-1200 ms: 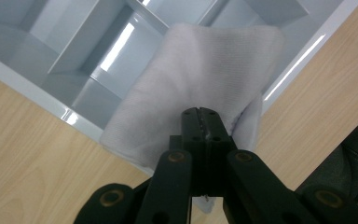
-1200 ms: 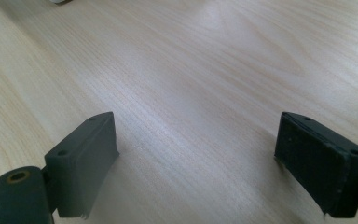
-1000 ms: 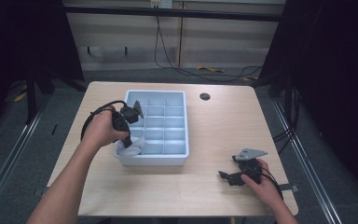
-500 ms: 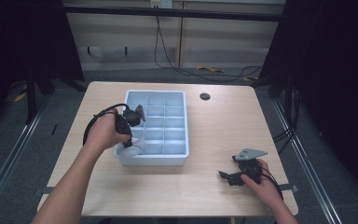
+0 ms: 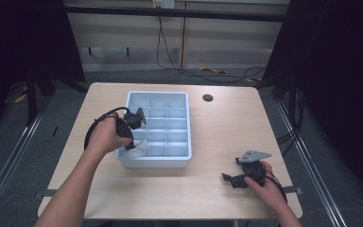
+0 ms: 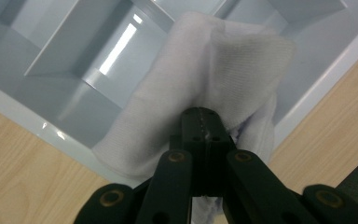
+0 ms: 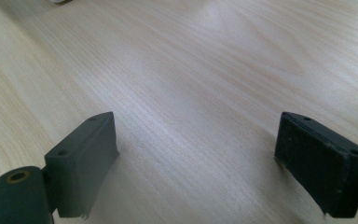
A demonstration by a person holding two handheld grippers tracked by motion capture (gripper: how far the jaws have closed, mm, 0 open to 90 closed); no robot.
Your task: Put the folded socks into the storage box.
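**Soft cloth pinched over the tray's near-left corner**

Little has shifted since the earlier high views: the left hand has edged slightly toward the near-left corner of the tray, and the right hand has kept its place on the surface.

Now the left hand-held gripper (image 6: 201, 122) has its jaws pressed together on a fold of the white cloth (image 6: 205, 70), which drapes over the rim of the pale blue compartment tray (image 5: 158, 163) at that near-left corner, partly inside a compartment and partly hanging out over the wall. From above, the cloth (image 5: 134, 150) shows just below the left hand (image 5: 105, 137).

The right hand-held gripper (image 7: 196, 158) rests low over the bare wooden surface (image 7: 205, 70), jaws spread wide with nothing between them, well apart from the tray.

The cloth looks light, limp and finely knit, so it will likely sag and trail rather than hold a shape; it should not slip easily from the pads, nor break. A pinch on a bunched fold, as here, seems sound, though a loose edge could catch on the tray's dividers when lifted.
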